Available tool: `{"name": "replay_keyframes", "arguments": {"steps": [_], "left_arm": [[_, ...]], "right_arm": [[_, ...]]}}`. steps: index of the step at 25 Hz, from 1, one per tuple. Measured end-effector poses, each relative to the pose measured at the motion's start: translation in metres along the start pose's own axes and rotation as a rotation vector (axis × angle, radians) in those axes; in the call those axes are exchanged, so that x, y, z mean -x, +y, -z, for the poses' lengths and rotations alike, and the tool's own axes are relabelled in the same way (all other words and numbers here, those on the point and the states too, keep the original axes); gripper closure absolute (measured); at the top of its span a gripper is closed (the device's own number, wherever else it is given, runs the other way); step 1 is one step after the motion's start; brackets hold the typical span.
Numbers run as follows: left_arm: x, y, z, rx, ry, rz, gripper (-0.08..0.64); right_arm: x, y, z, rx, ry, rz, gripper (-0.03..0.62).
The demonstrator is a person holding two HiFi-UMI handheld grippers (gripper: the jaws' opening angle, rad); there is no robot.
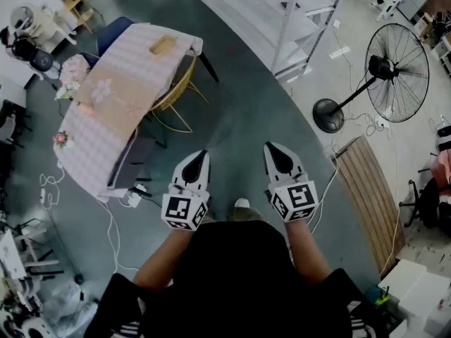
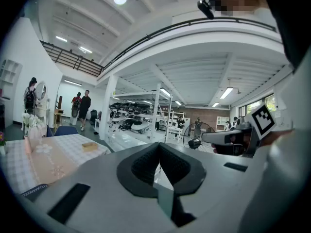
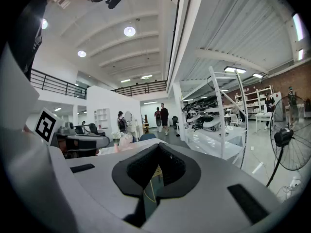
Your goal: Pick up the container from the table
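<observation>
- Head view showed the person standing on the floor, well apart from the tabletop, which lay up and to the left under a checked cloth.
- The container, a small tan box, sat near the tabletop's far short edge, beside the corner closest to the white shelving. Nothing touched it.
- The left gripper and the right gripper were held side by side in front of the body, over bare floor.
- The left gripper view showed that gripper's jaws pressed together with nothing between them, and the container far off past them on the left.
- The right gripper view showed the same: jaws closed and empty, facing the shelving and a standing fan.
- The step in hand looked like the approach, so no part of the pick had begun.
- To do it well, the person would likely need to walk to the tabletop's far end, passing the chair tucked under its long edge.
- One gripper should probably be spread wide before it neared the box, not over it.
- Coming in low and level, across the box's narrower sides, seemed the safest line, with the jaws closing only once the box sat squarely between them.
- A light box might slide on the cloth, so a slow close and a straight lift would likely suit.
</observation>
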State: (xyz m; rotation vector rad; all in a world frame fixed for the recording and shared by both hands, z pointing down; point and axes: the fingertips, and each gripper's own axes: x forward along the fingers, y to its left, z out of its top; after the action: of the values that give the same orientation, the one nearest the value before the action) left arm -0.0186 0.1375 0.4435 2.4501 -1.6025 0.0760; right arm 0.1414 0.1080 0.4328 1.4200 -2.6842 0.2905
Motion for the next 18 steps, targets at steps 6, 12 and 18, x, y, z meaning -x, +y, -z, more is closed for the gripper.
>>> {"name": "replay_keyframes", "arguments": {"steps": [6,12,18], "left_arm": [[0.002,-0.02,0.001,0.034,-0.052,0.064,0.555],[0.006,-0.025,0.004,0.024,-0.056,0.056,0.555],[0.01,-0.024,-0.007,-0.006,-0.104,0.037,0.543]], "right_arm": [[0.014,-0.019,-0.004,-0.021,-0.031,0.044,0.594],[0.02,-0.019,-0.001,0.006,-0.002,0.01,0.594],[0.02,-0.016,-0.006,0.057,-0.002,-0.039,0.57]]}}
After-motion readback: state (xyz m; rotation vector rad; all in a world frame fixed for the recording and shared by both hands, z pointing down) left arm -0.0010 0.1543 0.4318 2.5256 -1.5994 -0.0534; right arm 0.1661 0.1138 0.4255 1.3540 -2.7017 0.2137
